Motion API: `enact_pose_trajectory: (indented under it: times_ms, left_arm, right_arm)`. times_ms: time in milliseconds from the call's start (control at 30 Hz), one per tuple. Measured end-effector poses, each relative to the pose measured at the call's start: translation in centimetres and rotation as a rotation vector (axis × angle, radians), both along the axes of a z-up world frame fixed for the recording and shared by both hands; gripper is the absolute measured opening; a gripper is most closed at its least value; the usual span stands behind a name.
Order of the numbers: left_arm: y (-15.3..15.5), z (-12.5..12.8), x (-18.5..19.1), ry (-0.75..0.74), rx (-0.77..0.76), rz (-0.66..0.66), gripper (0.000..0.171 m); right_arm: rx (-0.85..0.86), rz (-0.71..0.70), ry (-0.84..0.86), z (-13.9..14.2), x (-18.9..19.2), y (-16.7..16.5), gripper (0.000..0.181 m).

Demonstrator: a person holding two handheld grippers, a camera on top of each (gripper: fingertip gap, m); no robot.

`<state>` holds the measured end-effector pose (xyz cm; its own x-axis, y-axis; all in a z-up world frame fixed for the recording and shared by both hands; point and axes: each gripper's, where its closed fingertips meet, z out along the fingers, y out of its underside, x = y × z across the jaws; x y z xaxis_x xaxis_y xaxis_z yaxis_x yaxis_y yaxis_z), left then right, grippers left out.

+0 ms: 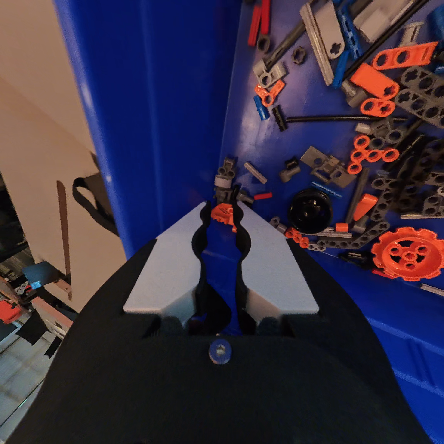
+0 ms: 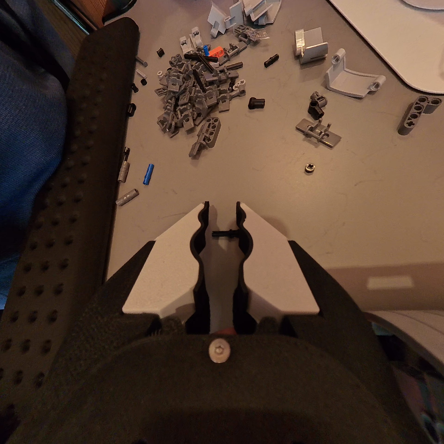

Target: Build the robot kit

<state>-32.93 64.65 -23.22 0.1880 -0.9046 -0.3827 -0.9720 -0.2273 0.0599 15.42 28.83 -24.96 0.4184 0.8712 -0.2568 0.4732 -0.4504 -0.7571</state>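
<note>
Left gripper (image 1: 222, 206) inside a blue bin (image 1: 153, 120), close to its wall; fingers nearly together, pinching one small orange toothed piece (image 1: 222, 214) at the tips. Just beyond the tips, one grey connector cluster (image 1: 225, 181) against the wall. On the bin floor to the right: one large orange gear wheel (image 1: 407, 254), one black round wheel hub (image 1: 310, 211), one short red pin (image 1: 263, 196), one black thin rod (image 1: 336, 118), two red axles (image 1: 259, 20) near the top edge, and many more grey, black and orange beams than can be counted.

Right gripper (image 2: 222, 204) above a tan tabletop (image 2: 312, 216); fingers slightly apart, holding one thin black pin (image 2: 225, 233) crosswise behind the tips, its right end against the right finger and its left end short of the left finger. Ahead on the table: one pile of grey pieces (image 2: 194, 96), one loose blue pin (image 2: 148, 174), one small grey bushing (image 2: 310, 167), one grey holed beam (image 2: 418, 114), one curved light-grey panel (image 2: 353, 80). At left, one black studded plate (image 2: 72, 192)
</note>
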Motion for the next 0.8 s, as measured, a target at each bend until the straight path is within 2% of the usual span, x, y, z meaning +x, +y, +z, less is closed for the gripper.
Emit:
enact_pose_trajectory:
  times_ms: [233, 400, 533, 700, 800]
  left_arm:
    - [0.0, -1.3, 0.5, 0.036, -0.040, -0.039, 0.022]
    - [0.5, -2.2, -0.4, 0.169, -0.040, -0.051, 0.018]
    - [0.4, -2.3, -0.2, 0.214, -0.046, -0.076, 0.015]
    - [-1.7, -1.9, 0.4, 0.171, -0.150, -0.087, 0.015]
    - [0.0, -1.1, 1.7, 0.106, -0.056, -0.091, 0.020]
  right_arm:
    - [-0.002, 0.001, 0.002, 0.0, 0.0, 0.0, 0.020]
    - [-0.001, 0.003, 0.002, 0.0, 0.0, 0.0, 0.020]
    - [0.000, 0.005, 0.003, 0.1, 0.0, -0.1, 0.020]
    - [0.003, 0.010, 0.003, 0.1, -0.1, -0.1, 0.020]
    - [0.002, 0.011, 0.005, 0.1, 0.0, -0.2, 0.020]
